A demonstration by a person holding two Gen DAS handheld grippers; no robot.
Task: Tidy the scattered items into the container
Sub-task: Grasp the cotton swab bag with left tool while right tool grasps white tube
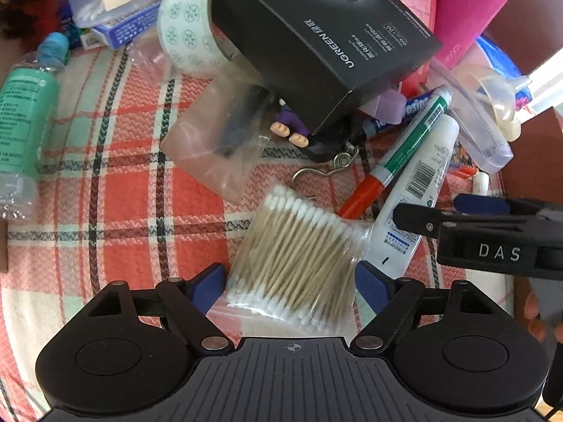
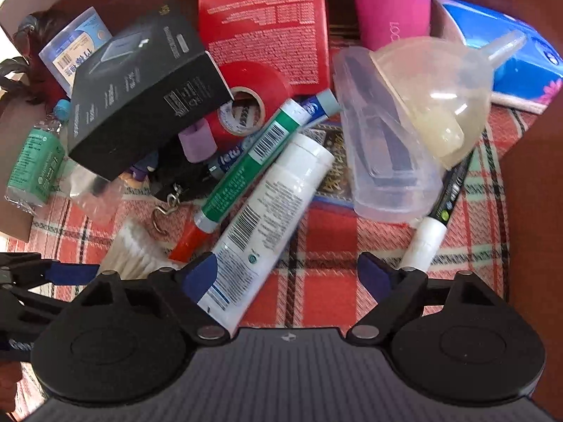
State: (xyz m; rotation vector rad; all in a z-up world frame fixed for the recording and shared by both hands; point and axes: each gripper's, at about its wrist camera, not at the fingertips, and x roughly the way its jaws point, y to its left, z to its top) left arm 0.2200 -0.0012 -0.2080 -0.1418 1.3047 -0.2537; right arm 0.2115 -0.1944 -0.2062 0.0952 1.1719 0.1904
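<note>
In the left wrist view a clear bag of cotton swabs [image 1: 299, 249] lies on the plaid cloth [image 1: 105, 183] between the fingers of my open left gripper [image 1: 290, 281], which stands around it without pressing it. My right gripper [image 2: 286, 274] is open over the cloth; a white tube [image 2: 267, 225] lies against its left finger. That tube also shows in the left wrist view [image 1: 418, 190], beside a green marker [image 1: 404, 144]. The right gripper's fingers [image 1: 457, 218] show at the right of the left wrist view.
A black box [image 1: 316, 35] leans on a red box [image 2: 260, 17], red tape roll [image 2: 253, 102], pink bottle [image 2: 390, 0] and patterned cup [image 1: 186, 31]. A clear case with funnel [image 2: 422, 105], white pen [image 2: 432, 225], green bottle [image 1: 24, 119] and brown container walls [image 2: 535, 211] surround them.
</note>
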